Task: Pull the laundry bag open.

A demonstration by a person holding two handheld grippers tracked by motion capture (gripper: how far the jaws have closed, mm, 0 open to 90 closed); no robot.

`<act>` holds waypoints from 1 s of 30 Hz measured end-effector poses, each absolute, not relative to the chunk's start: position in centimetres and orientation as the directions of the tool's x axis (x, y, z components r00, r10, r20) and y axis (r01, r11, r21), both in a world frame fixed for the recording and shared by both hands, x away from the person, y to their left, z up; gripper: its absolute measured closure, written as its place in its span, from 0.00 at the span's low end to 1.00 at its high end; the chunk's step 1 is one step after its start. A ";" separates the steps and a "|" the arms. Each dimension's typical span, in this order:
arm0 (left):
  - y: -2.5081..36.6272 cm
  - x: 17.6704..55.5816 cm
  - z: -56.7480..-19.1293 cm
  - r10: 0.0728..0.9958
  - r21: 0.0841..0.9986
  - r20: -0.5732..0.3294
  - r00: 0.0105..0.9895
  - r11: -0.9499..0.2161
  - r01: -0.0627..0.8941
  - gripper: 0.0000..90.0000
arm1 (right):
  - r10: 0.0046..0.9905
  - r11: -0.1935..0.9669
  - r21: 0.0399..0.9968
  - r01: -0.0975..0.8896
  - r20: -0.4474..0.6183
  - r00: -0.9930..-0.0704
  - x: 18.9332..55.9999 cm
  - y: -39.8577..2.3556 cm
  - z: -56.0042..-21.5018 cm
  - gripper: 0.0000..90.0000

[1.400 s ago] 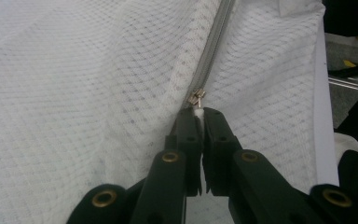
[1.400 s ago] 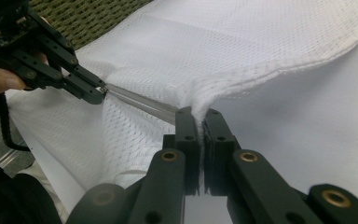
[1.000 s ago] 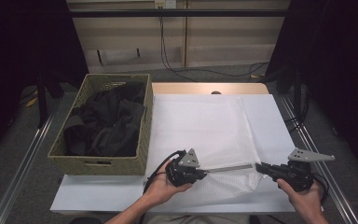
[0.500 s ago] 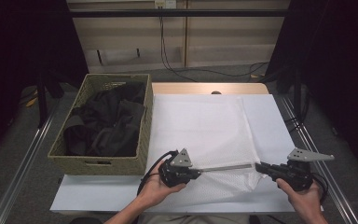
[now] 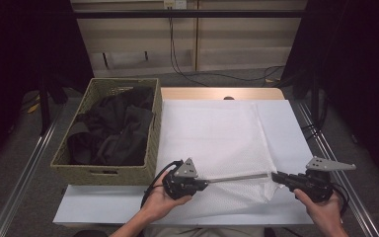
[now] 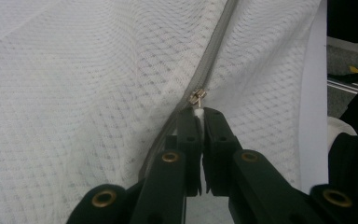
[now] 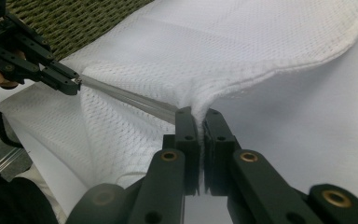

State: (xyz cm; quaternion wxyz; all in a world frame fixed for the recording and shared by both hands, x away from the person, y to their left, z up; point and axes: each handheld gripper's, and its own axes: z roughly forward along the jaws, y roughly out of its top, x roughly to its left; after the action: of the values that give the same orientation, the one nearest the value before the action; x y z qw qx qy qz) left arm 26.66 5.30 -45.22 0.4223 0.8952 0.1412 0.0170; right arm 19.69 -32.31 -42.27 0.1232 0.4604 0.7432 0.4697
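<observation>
The left gripper (image 5: 205,183) has its jaws pinched nearly together on the zipper pull (image 6: 197,97) of a white mesh laundry bag (image 5: 217,138), which lies flat on the white-covered table (image 5: 296,128) beside a wicker basket (image 5: 103,174) of dark clothes (image 5: 113,128). The right gripper (image 5: 275,176) clamps the bag's near right corner just as narrowly, bunching the mesh between its pads. The grey zipper (image 5: 237,177) runs taut between them. Both hands sit low at the table's near edge, the grippers level and pointing toward each other.

white diamond-mesh bag (image 5: 217,133) | grey zipper (image 5: 237,177) | olive woven basket (image 5: 103,170) | black clothes (image 5: 111,131) | black grippers
</observation>
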 end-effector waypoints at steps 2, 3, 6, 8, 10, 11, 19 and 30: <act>5.6 26.5 -45.1 0.277 0.752 -0.086 0.957 -0.612 0.245 0.96 | 0.800 0.139 0.812 0.567 0.245 -0.547 19.7 -32.3 -42.3 0.96; 5.7 26.4 -45.1 0.279 0.759 -0.095 0.956 -0.601 0.251 0.96 | 0.803 0.138 0.812 0.567 0.243 -0.544 19.7 -32.2 -42.3 0.96; 6.0 26.3 -45.1 0.285 0.763 -0.095 0.954 -0.594 0.254 0.96 | 0.804 0.135 0.811 0.570 0.247 -0.541 19.7 -32.2 -42.3 0.96; 6.1 26.3 -45.0 0.286 0.762 -0.093 0.954 -0.596 0.253 0.96 | 0.800 0.136 0.811 0.569 0.249 -0.545 19.7 -32.3 -42.3 0.96; 6.1 26.4 -45.0 0.285 0.762 -0.094 0.954 -0.596 0.254 0.96 | 0.801 0.137 0.810 0.570 0.248 -0.545 19.7 -32.2 -42.3 0.96; 6.2 26.3 -44.9 0.290 0.754 -0.095 0.952 -0.603 0.259 0.96 | 0.802 0.135 0.811 0.569 0.248 -0.543 19.7 -32.2 -42.3 0.96; 7.5 26.3 -45.0 0.315 0.749 -0.094 0.944 -0.602 0.276 0.96 | 0.808 0.129 0.810 0.572 0.248 -0.535 19.7 -32.6 -42.3 0.96; 8.3 26.3 -44.9 0.325 0.754 -0.092 0.941 -0.594 0.279 0.96 | 0.812 0.128 0.807 0.576 0.248 -0.528 19.7 -32.4 -42.3 0.96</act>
State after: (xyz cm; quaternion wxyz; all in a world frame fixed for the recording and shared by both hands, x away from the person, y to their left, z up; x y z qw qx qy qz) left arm 26.34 8.31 -44.88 0.4174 0.8924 0.1692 0.0276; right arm 19.69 -32.42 -42.30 0.1269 0.4690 0.7401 0.4650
